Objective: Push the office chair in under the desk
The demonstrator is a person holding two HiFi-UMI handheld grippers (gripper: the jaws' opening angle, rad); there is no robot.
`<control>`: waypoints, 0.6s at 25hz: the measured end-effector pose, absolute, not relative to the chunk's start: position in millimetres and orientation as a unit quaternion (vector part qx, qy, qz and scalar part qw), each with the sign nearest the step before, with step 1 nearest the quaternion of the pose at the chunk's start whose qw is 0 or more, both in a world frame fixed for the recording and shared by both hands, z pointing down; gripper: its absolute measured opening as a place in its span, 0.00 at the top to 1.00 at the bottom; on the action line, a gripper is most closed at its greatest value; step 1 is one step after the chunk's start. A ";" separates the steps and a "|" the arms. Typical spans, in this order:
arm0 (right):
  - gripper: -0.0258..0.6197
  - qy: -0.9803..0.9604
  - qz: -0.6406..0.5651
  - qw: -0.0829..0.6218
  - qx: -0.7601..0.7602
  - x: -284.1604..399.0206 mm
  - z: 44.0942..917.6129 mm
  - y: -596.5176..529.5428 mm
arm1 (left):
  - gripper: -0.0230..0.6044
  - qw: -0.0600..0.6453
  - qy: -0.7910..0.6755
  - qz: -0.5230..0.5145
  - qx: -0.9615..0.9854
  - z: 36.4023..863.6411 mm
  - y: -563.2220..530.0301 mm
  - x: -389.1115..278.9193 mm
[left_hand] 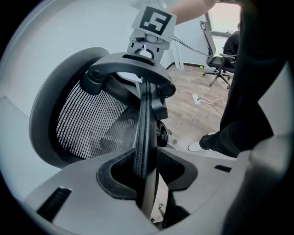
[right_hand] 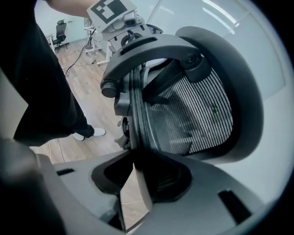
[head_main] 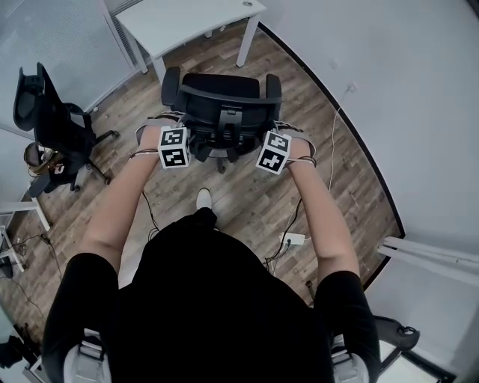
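Black chair (head_main: 221, 97) is pinched at each side edge of its back by fingers (left_hand: 92, 193) of left gripper (left_hand: 147, 170) and right gripper (right_hand: 142, 174), likely to steer it straight under the white tabletop (head_main: 187, 19).

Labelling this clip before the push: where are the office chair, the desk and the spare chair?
office chair (head_main: 224, 96): head view, on its backrest frame.
desk (head_main: 187, 22): head view, on the bare white top.
spare chair (head_main: 49, 112): head view, far left, on its black back.
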State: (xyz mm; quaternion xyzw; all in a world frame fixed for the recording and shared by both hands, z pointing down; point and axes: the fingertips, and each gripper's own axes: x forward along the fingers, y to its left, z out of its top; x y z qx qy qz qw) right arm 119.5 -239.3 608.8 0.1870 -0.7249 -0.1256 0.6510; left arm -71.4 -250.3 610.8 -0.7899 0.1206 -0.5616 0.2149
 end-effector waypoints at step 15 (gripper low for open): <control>0.77 -0.727 -0.166 0.643 0.176 170.0 607.0 -323.3 | 0.77 0.186 0.126 -0.568 -0.792 608.4 -321.0 -23.7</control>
